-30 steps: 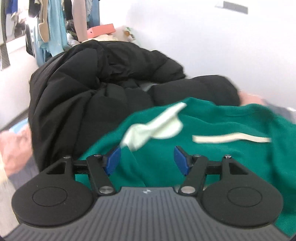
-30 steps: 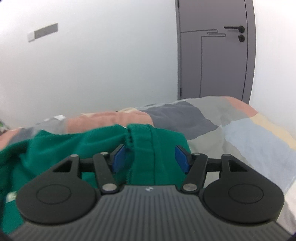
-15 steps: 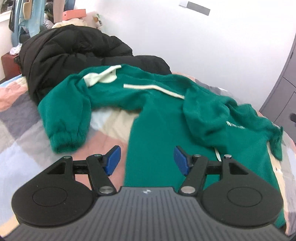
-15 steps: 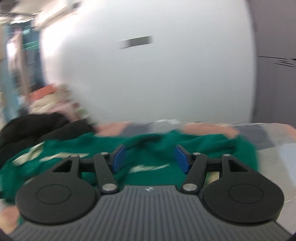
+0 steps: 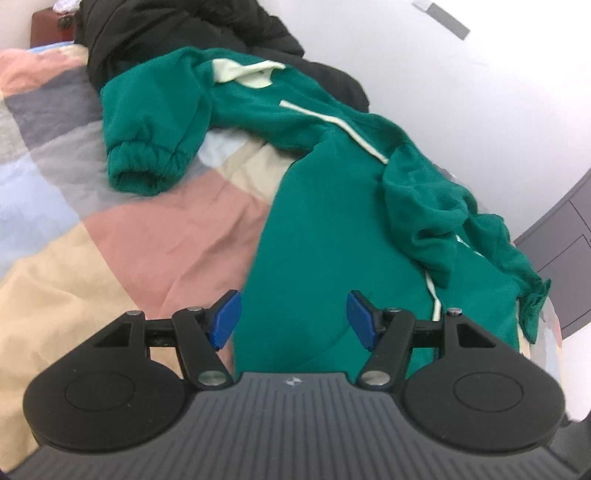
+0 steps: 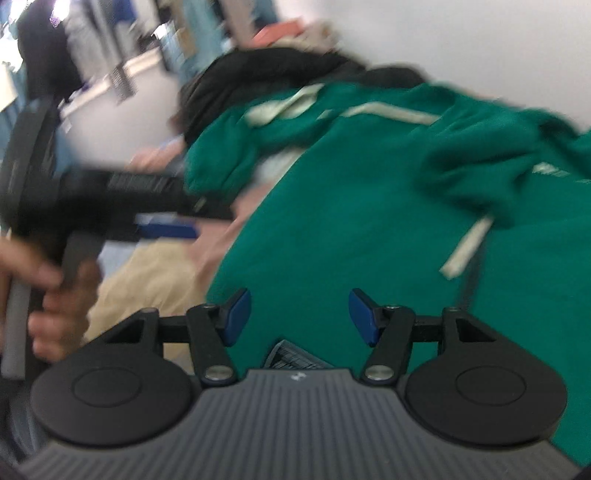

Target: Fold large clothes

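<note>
A large green sweatshirt (image 5: pixel 332 206) with cream trim lies spread on the bed, one cuffed sleeve (image 5: pixel 147 162) bent to the left. It also shows in the right wrist view (image 6: pixel 369 206), blurred. My left gripper (image 5: pixel 293 319) is open and empty above the sweatshirt's near hem. My right gripper (image 6: pixel 299 317) is open and empty above the same green cloth. The left gripper (image 6: pixel 166 230) shows in the right wrist view, held in a hand at the left.
A black puffer jacket (image 5: pixel 166 33) is piled behind the sweatshirt. The patchwork bedspread (image 5: pixel 110 240) lies bare to the left. A white wall (image 5: pixel 461 85) runs along the bed's far side, with a grey door (image 5: pixel 561 251) at right.
Both grippers pulled back from the sweatshirt and now look down on it from the near side. The right gripper swung left; its view is blurred. Both stayed open.
</note>
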